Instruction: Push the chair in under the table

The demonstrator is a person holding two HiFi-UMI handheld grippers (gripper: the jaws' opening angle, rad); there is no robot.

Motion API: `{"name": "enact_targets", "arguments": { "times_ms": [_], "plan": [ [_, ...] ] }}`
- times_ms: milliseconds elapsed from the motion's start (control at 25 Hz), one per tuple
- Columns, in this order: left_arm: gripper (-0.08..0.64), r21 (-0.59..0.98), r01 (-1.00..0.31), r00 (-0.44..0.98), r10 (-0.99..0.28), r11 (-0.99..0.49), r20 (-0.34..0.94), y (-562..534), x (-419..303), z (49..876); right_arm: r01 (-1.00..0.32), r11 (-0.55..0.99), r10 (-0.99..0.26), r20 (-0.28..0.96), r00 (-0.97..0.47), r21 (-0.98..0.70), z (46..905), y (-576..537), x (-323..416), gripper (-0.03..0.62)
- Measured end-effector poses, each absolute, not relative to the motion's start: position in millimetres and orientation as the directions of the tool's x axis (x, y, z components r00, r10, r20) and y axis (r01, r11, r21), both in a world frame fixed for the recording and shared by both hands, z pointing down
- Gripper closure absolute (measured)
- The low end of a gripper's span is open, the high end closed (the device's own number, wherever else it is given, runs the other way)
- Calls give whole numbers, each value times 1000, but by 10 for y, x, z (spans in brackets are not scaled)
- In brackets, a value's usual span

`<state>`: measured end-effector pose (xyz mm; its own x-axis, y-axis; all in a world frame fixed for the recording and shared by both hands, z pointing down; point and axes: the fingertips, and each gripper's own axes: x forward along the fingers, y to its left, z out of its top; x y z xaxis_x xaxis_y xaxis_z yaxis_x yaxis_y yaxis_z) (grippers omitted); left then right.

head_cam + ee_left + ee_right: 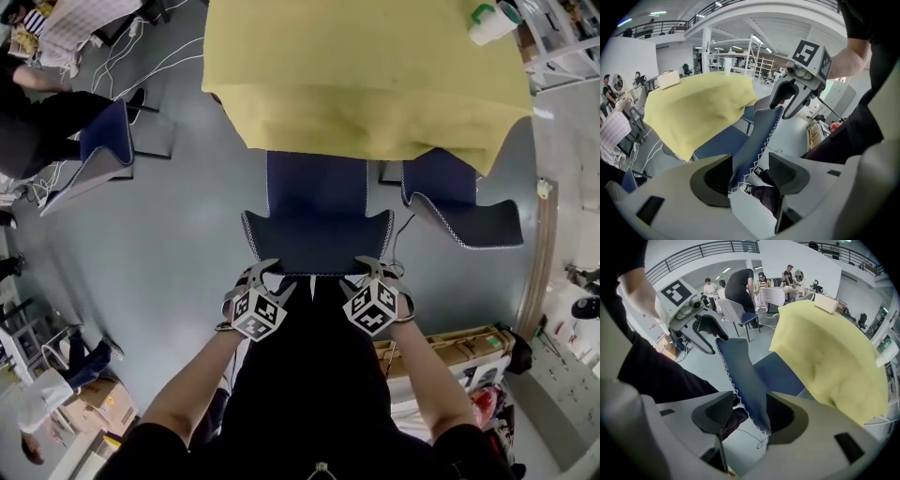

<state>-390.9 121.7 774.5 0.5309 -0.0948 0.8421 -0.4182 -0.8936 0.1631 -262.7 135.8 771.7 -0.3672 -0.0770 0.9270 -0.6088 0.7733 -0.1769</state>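
1. The chair (316, 239) stands in front of the person. Its seat is partly under the table (366, 75) and its backrest (759, 136) is outside, nearest the person.
2. The left gripper (267, 278) and right gripper (372, 272) straddle the backrest's top edge, one near each corner.
3. Both tongs stand wide open. The backrest passes between the jaws, close to one pad with a clear gap to the other, so neither clamps it.
4. Likely risk: with nothing gripped, only one pad per side would push, and the thin edge could slip out from between the jaws.
5. Uneven pressure from the two sides would probably swing the chair toward the neighbour chair (459, 211) just beside it on the right.
6. The yellow cloth (375, 122) hangs over the seat. The rising backrest might snag and drag it, upsetting the cup (494, 21) at the far corner.
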Motion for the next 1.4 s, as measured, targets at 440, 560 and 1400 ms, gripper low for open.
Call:
{"name": "enact_targets", "arguments": {
  "times_ms": [440, 560, 1400],
  "plan": [
    [333, 157, -452, 528, -121, -878, 841, 1147, -3922, 7857, -602, 795, -114, 957, -268, -74, 8004, 1341, -2574, 388],
    [340, 155, -448, 534, -124, -881, 837, 1161, -3928, 7856, -592, 804, -129, 952, -276, -63, 8007, 1354, -2592, 391],
    [368, 190, -420, 490, -46, -888, 870, 1032, -3909, 7878, -540, 840, -123, 955, -271, -45, 8020, 1212, -2642, 422]
  ]
}}
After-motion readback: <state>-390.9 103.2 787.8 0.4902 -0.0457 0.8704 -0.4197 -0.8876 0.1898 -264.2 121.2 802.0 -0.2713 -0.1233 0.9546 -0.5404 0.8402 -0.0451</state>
